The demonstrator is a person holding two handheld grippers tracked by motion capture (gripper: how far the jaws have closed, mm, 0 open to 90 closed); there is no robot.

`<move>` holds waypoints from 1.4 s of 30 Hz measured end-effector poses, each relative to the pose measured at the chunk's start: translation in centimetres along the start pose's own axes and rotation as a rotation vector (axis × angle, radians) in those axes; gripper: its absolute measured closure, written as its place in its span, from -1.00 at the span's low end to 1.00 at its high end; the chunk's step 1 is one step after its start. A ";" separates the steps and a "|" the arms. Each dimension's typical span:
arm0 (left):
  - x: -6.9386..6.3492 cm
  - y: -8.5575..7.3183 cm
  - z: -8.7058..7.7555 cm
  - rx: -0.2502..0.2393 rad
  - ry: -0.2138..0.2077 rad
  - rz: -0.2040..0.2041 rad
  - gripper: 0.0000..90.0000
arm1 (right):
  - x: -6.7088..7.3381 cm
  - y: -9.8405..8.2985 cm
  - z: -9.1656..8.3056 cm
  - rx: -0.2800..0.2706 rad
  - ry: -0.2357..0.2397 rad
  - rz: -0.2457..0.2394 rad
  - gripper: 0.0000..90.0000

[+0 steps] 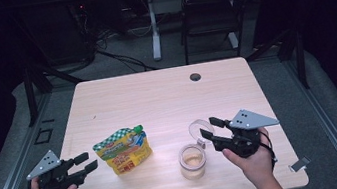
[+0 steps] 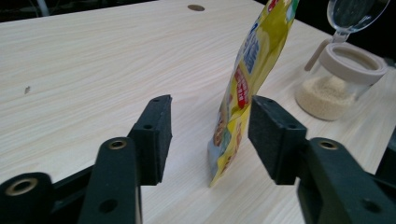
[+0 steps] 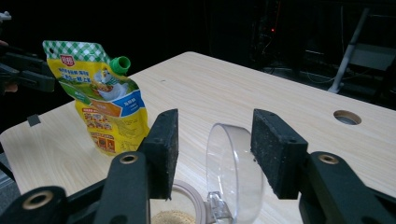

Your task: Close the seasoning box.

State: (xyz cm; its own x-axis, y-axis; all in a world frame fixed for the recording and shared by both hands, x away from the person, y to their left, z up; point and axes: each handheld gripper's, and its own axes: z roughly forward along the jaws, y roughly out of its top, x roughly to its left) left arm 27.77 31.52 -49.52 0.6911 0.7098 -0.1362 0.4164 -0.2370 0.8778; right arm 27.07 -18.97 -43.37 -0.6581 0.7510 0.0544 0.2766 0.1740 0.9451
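A yellow spouted pouch (image 1: 123, 152) with a green cap stands upright on the table, left of centre. My left gripper (image 1: 89, 161) is open at its left edge. In the left gripper view the pouch (image 2: 252, 60) rises between the jaws, close to the right pad, and neither pad presses on it. A small clear jar (image 1: 192, 160) holding pale grains stands to the right, its hinged clear lid (image 1: 196, 126) flipped up. My right gripper (image 1: 210, 126) is open beside that lid. In the right gripper view the lid (image 3: 233, 172) stands between the spread jaws with a gap on both sides.
The light wooden table (image 1: 157, 101) has a round cable hole (image 1: 195, 76) near its far edge. A small grey clip (image 1: 299, 164) lies at the front right corner. A dark chair (image 1: 210, 12) and a desk leg stand beyond the table.
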 end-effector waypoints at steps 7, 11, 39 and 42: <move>0.5 -0.3 -0.4 -0.017 0.031 -0.024 0.14 | -0.6 0.0 -0.6 -0.012 -0.011 -0.005 0.26; 0.6 -0.3 -0.5 -0.014 0.060 -0.028 0.14 | -0.9 0.0 -0.9 -0.024 -0.013 0.008 0.31; 1.0 -1.9 1.5 0.008 0.230 -0.117 0.18 | -3.8 -1.8 -0.6 0.038 -0.135 0.056 0.62; 1.0 -2.1 1.9 0.007 0.244 -0.119 0.18 | -3.9 -2.1 -0.3 0.046 -0.150 0.052 0.67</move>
State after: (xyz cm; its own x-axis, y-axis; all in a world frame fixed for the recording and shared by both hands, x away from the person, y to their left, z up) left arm 28.67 31.48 -52.37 0.4751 0.8714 -0.1225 0.4906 -0.1467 0.8590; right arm 28.85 -22.51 -45.48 -0.5307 0.8460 0.0510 0.3415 0.1584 0.9265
